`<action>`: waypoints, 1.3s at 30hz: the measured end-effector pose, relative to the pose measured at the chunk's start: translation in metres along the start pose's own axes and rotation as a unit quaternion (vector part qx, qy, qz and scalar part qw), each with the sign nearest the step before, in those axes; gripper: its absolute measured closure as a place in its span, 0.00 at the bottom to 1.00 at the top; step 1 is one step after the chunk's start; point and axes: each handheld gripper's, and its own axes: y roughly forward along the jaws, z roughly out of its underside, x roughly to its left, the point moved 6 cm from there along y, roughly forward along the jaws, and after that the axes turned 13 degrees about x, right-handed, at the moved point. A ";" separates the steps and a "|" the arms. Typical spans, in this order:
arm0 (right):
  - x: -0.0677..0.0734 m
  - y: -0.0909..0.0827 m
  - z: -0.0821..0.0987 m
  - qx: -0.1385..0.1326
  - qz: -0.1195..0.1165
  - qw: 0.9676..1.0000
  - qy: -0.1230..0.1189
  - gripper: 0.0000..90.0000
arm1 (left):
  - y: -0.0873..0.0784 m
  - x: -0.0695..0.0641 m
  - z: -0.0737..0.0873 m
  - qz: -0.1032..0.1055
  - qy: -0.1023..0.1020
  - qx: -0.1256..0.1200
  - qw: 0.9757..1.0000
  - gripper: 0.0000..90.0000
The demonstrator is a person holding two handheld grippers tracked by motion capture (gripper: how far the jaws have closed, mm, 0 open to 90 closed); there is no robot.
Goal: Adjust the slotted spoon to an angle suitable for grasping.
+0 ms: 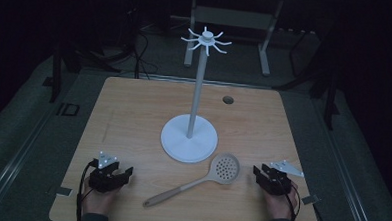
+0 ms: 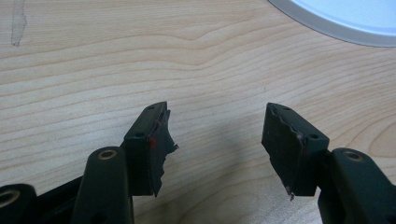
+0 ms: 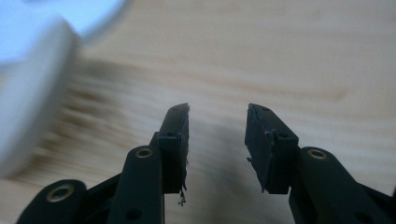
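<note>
A slotted spoon (image 1: 201,181) with a round perforated head and a long handle lies diagonally on the wooden table (image 1: 133,118) near its front edge. Behind it stands a white rack (image 1: 199,80), a tall post on a round base (image 1: 188,139) with several hooks at the top. My left gripper (image 1: 126,176) rests at the front left, open and empty; its jaws (image 2: 217,130) stand wide over bare wood. My right gripper (image 1: 257,172) sits at the front right, open and empty, just right of the spoon's head; its jaws (image 3: 217,126) are apart.
A small round hole (image 1: 228,99) marks the table's far right part. The rack's base edge (image 2: 336,18) shows at the top right of the left gripper view. A blurred pale shape (image 3: 32,93) stands at the left of the right gripper view. Dark floor and frames surround the table.
</note>
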 end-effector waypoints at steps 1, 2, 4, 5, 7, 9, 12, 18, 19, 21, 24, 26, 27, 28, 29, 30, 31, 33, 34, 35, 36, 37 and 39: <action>0.002 -0.004 -0.002 -0.009 -0.002 1.000 -0.006 0.67 | 0.000 0.000 0.000 0.000 0.001 0.001 1.000 0.46; 0.005 -0.006 -0.004 -0.013 -0.003 1.000 -0.011 0.67 | 0.000 -0.001 0.000 0.000 0.001 0.000 1.000 0.46; 0.008 -0.009 -0.005 -0.018 -0.006 1.000 -0.018 0.69 | 0.001 -0.002 -0.001 0.000 0.002 0.000 1.000 0.46; 0.016 -0.013 -0.008 -0.025 -0.012 0.999 -0.035 0.72 | 0.001 -0.002 -0.001 0.000 0.006 0.003 1.000 0.46; 0.018 -0.014 -0.009 -0.028 -0.014 0.999 -0.038 0.73 | 0.001 -0.003 0.000 -0.001 0.007 0.003 1.000 0.46; 0.023 -0.018 -0.012 -0.033 -0.030 0.998 -0.040 0.75 | 0.001 -0.003 -0.001 0.000 0.006 0.003 1.000 0.46; 0.030 -0.025 -0.019 -0.044 -0.035 0.997 -0.055 0.84 | 0.001 -0.002 -0.001 0.000 0.005 0.002 1.000 0.46; 0.047 -0.027 -0.030 -0.049 -0.049 0.994 -0.087 1.00 | 0.001 -0.003 -0.001 0.000 0.006 0.001 1.000 0.46; 0.051 -0.025 -0.032 -0.048 -0.051 0.993 -0.094 1.00 | 0.001 -0.003 -0.001 0.000 0.006 0.001 1.000 0.46; 0.059 -0.022 -0.034 -0.042 -0.055 0.992 -0.110 1.00 | 0.001 -0.003 -0.001 0.000 0.006 0.000 1.000 0.46; 0.079 -0.015 -0.041 -0.030 -0.063 0.987 -0.146 1.00 | 0.001 -0.004 -0.001 0.002 0.006 0.000 1.000 0.47; 0.087 -0.011 -0.044 -0.022 -0.063 0.984 -0.164 1.00 | 0.001 -0.004 -0.001 0.002 0.008 0.000 1.000 0.47; 0.091 -0.008 -0.046 -0.015 -0.064 0.983 -0.169 1.00 | 0.001 -0.004 -0.001 0.002 0.008 0.000 1.000 0.47; 0.095 -0.005 -0.047 -0.010 -0.065 0.982 -0.175 1.00 | 0.001 -0.004 -0.001 0.002 0.008 0.000 1.000 0.47; 0.097 -0.002 -0.048 -0.004 -0.065 0.981 -0.181 1.00 | 0.001 -0.004 -0.001 0.002 0.008 0.000 1.000 0.47; 0.100 0.002 -0.048 0.003 -0.065 0.980 -0.186 1.00 | 0.001 -0.004 -0.001 0.003 0.008 0.000 1.000 0.47; 0.103 0.005 -0.048 0.009 -0.064 0.980 -0.190 1.00 | 0.001 -0.004 -0.001 0.003 0.007 -0.001 1.000 0.47; 0.109 0.011 -0.046 0.023 -0.063 0.977 -0.200 1.00 | 0.001 -0.004 -0.001 0.003 0.007 -0.001 1.000 0.47; 0.109 0.011 -0.046 0.023 -0.063 0.977 -0.200 1.00 | 0.001 -0.004 -0.001 0.003 0.007 -0.001 1.000 0.47; 0.115 0.017 -0.043 0.038 -0.061 0.975 -0.210 1.00 | 0.001 -0.004 -0.001 0.003 0.007 -0.001 1.000 0.47; 0.116 0.019 -0.042 0.044 -0.061 0.974 -0.213 1.00 | 0.001 -0.004 -0.001 0.003 0.008 0.000 1.000 0.47; 0.118 0.022 -0.041 0.051 -0.058 0.973 -0.219 1.00 | 0.001 -0.004 -0.001 0.003 0.008 0.000 1.000 0.47; 0.120 0.025 -0.039 0.061 -0.056 0.971 -0.223 1.00 | 0.001 -0.004 -0.001 0.003 0.008 0.000 1.000 0.47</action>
